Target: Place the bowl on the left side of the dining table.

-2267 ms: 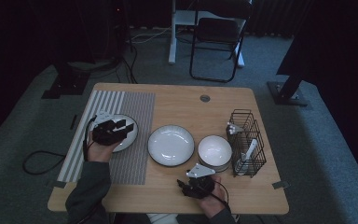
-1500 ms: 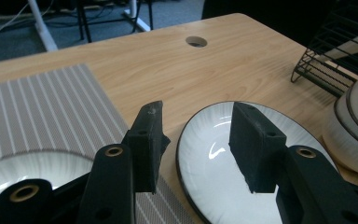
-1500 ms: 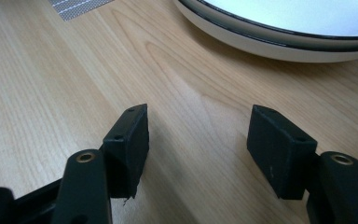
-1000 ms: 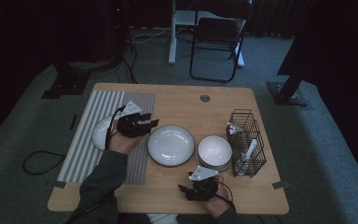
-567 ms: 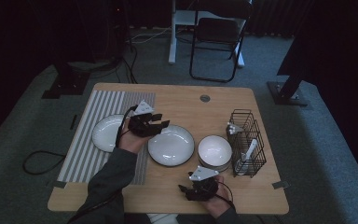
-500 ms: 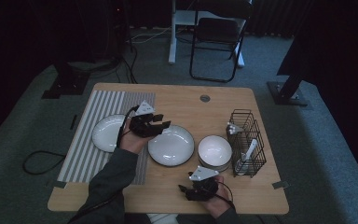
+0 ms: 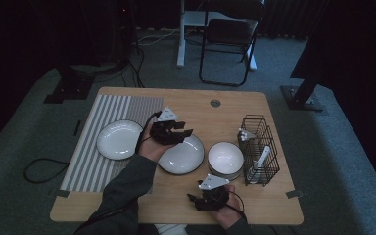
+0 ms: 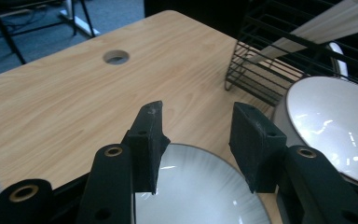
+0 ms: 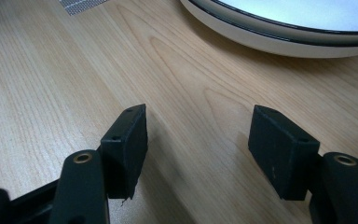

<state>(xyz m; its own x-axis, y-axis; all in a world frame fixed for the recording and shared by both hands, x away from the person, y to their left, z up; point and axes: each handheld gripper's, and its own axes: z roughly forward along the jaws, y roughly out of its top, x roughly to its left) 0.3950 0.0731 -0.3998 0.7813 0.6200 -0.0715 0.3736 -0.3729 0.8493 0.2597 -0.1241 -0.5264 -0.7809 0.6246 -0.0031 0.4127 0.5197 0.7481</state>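
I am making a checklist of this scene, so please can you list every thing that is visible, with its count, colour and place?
plates: 2, white; one on the striped mat, one at the table's middle under the left gripper
bowl: 1, white, between the middle plate and the basket
wire basket: 1, black, right side of the table, pale utensils inside
striped mat: 1, grey and white, left part of the table
table: 1, light wood, round hole near its far edge
folding chair: 1, dark, on the floor behind the table
left gripper: black, jaws open, nothing between them
right gripper: black, jaws open, at the near edge
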